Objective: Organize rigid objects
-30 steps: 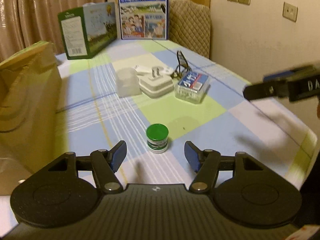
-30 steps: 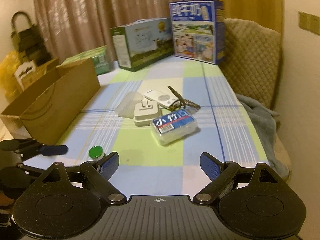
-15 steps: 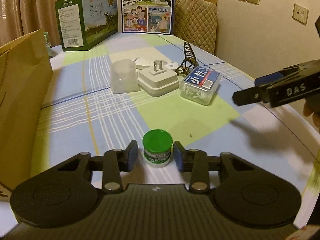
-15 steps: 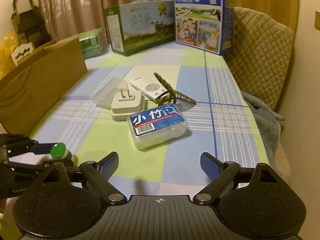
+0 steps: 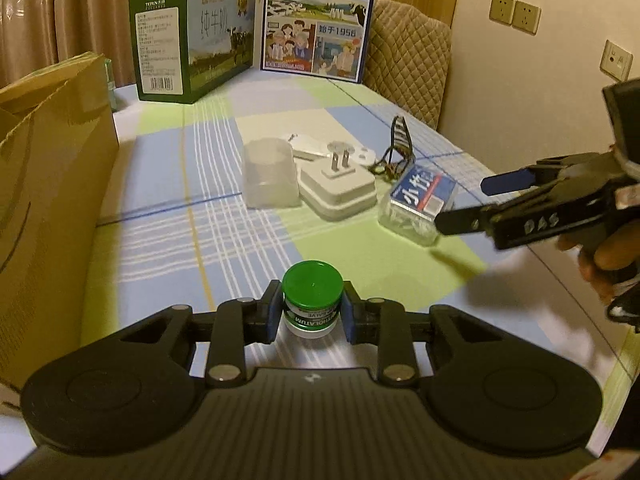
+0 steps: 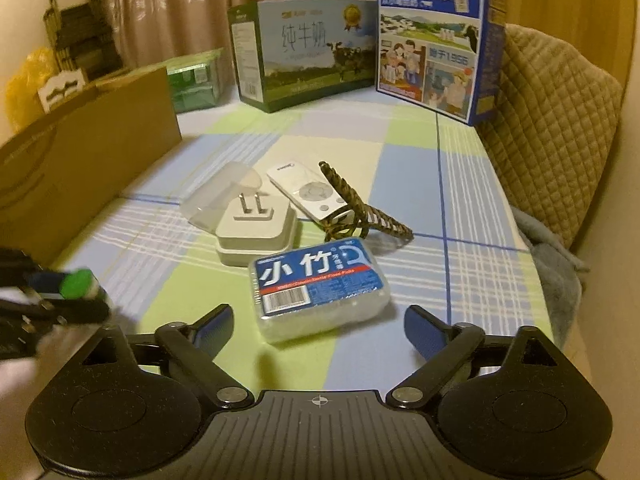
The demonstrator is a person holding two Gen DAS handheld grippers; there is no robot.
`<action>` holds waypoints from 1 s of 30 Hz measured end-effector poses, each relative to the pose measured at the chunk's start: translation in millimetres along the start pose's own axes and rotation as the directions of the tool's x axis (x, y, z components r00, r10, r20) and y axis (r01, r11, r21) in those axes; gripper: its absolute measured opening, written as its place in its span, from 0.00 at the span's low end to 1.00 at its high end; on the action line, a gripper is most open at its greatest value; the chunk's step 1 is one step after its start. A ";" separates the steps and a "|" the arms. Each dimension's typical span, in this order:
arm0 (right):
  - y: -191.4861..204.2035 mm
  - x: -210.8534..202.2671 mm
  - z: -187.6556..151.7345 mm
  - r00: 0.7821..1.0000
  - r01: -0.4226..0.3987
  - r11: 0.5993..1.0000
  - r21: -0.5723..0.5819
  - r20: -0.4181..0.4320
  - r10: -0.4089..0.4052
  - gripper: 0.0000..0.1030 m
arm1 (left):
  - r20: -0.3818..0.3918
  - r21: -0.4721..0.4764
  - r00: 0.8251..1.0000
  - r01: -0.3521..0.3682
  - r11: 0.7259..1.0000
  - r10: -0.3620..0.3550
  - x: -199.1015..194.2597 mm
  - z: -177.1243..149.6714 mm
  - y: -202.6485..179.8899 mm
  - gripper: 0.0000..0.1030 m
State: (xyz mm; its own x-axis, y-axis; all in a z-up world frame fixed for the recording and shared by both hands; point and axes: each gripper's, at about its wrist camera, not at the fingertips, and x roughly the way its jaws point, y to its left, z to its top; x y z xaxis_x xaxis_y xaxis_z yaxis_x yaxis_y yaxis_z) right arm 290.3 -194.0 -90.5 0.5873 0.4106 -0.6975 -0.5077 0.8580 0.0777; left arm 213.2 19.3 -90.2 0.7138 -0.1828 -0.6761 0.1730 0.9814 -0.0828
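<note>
The green-capped jar (image 5: pixel 312 304) stands upright on the worktop (image 5: pixel 168 216), clamped between the pads of the left tool (image 5: pixel 310 312). It is probably light, rigid and smooth-sided; grip the wall below the cap. The left tool slopes downward. The right tool (image 6: pixel 318 324), jaws just widened and empty, slopes toward the floss-pick box (image 6: pixel 320 284), likewise light and stiff.
</note>
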 end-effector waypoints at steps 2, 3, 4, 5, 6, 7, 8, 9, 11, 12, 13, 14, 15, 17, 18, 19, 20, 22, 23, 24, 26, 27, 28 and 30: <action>-0.3 6.0 1.9 1.000 0.006 1.000 -0.029 0.004 -0.006 0.93 | -0.001 -0.013 1.000 0.006 1.000 -0.006 0.8 0.5 0.7 0.24; -1.5 9.0 3.1 1.000 0.007 0.999 -0.035 0.008 -0.006 0.94 | -0.005 -0.016 1.000 0.011 1.000 -0.011 1.4 0.3 0.6 0.24; -3.3 12.7 4.2 1.000 0.001 0.999 -0.035 0.007 -0.001 0.94 | -0.010 -0.020 1.000 0.016 1.000 -0.016 2.5 0.2 0.7 0.24; -5.5 16.8 5.3 1.000 -0.005 0.999 -0.033 0.003 0.005 0.94 | -0.015 -0.022 1.000 0.022 1.000 -0.022 3.2 -0.2 0.7 0.24; -7.4 21.3 6.4 1.000 -0.009 0.999 -0.031 -0.003 0.009 0.94 | -0.017 -0.023 1.000 0.024 0.999 -0.024 3.8 -0.5 0.8 0.24; -8.9 26.1 7.3 1.000 -0.015 0.999 -0.032 -0.010 0.015 0.94 | -0.017 -0.023 1.000 0.024 0.999 -0.024 4.1 -0.6 0.9 0.24; -9.6 29.2 7.6 1.000 -0.022 0.999 -0.034 -0.016 0.022 0.94 | -0.017 -0.024 1.000 0.024 0.999 -0.024 4.6 -0.5 1.3 0.24; -10.0 33.8 8.4 0.999 -0.031 0.999 -0.038 -0.025 0.030 0.94 | -0.017 -0.025 1.000 0.024 0.999 -0.024 4.3 -1.2 1.5 0.24; -9.1 41.7 10.3 0.998 -0.045 0.998 -0.045 -0.049 0.043 0.94 | -0.017 -0.025 1.000 0.021 0.999 -0.022 5.2 -1.3 1.8 0.24; -8.6 44.7 11.5 0.997 -0.048 0.998 -0.044 -0.055 0.046 0.94 | -0.018 -0.025 1.000 0.021 0.999 -0.022 5.7 -1.4 1.8 0.24; -8.6 47.2 12.7 0.997 -0.049 0.998 -0.042 -0.056 0.047 0.94 | -0.019 -0.026 1.000 0.021 0.999 -0.022 6.2 -1.5 2.0 0.24; -8.6 49.5 14.1 0.997 -0.050 0.998 -0.040 -0.058 0.048 0.94 | -0.021 -0.027 1.000 0.021 0.999 -0.021 6.8 -1.5 2.4 0.24; -8.9 51.4 15.1 0.997 -0.049 0.998 -0.040 -0.060 0.046 0.94 | -0.022 -0.028 1.000 0.020 0.999 -0.021 7.1 -1.9 2.2 0.24; -8.6 54.7 16.4 0.997 -0.040 0.998 -0.047 -0.069 0.036 0.94 | -0.025 -0.029 0.999 0.020 0.999 -0.021 8.0 -1.9 2.3 0.24; -8.6 55.1 15.8 0.997 -0.040 0.998 -0.053 -0.075 0.036 0.94 | -0.025 -0.030 0.999 0.021 0.999 -0.021 8.2 -1.9 2.4 0.24; -8.3 56.1 15.3 0.996 -0.036 0.998 -0.057 -0.081 0.032 0.93 | -0.026 -0.030 0.999 0.021 0.999 -0.022 7.8 -2.1 2.6 0.24; -8.1 56.2 15.2 0.996 -0.036 0.998 -0.060 -0.084 0.031 0.92 | -0.027 -0.029 0.999 0.021 0.999 -0.021 7.9 -2.5 2.7 0.24; -7.2 54.9 15.8 0.996 -0.042 0.997 -0.058 -0.085 0.037 0.83 | -0.028 -0.030 0.999 0.020 0.999 -0.021 8.4 -2.9 3.0 0.24; -5.7 54.4 16.6 0.996 -0.034 0.998 -0.057 -0.085 0.030 0.83 | -0.028 -0.029 0.999 0.019 0.999 -0.019 8.7 -3.2 3.2 0.24; -4.0 53.4 16.9 0.996 -0.021 0.998 -0.056 -0.086 0.016 0.83 | -0.028 -0.027 0.999 0.015 1.000 -0.016 8.8 -3.5 3.3 0.24; 0.7 49.9 16.7 0.995 -0.012 0.999 -0.041 -0.095 0.008 0.83 | -0.028 -0.025 1.000 0.008 1.000 -0.009 8.1 -3.6 2.8 0.24; 3.7 46.4 15.6 0.995 -0.016 0.999 -0.028 -0.099 0.013 0.83 | -0.025 -0.021 1.000 0.006 1.000 -0.006 7.4 -3.3 2.7 0.24; 8.1 42.2 13.8 0.995 -0.023 1.000 -0.019 -0.102 0.021 0.83 | -0.020 -0.016 1.000 0.001 1.000 -0.002 5.9 -2.9 2.2 0.24; 18.5 34.0 10.1 0.994 -0.030 0.999 -0.020 -0.107 0.028 0.83 | -0.008 -0.006 1.000 -0.010 1.000 0.010 1.6 -2.2 1.5 0.24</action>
State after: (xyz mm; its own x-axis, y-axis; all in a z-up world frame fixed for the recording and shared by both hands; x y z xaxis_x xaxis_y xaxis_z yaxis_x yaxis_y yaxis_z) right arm 307.2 -161.1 -105.6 0.5021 0.3991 -0.7672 -0.5379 0.8388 0.0844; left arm 213.0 20.6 -93.1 0.7100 -0.1724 -0.6828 0.1620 0.9836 -0.0800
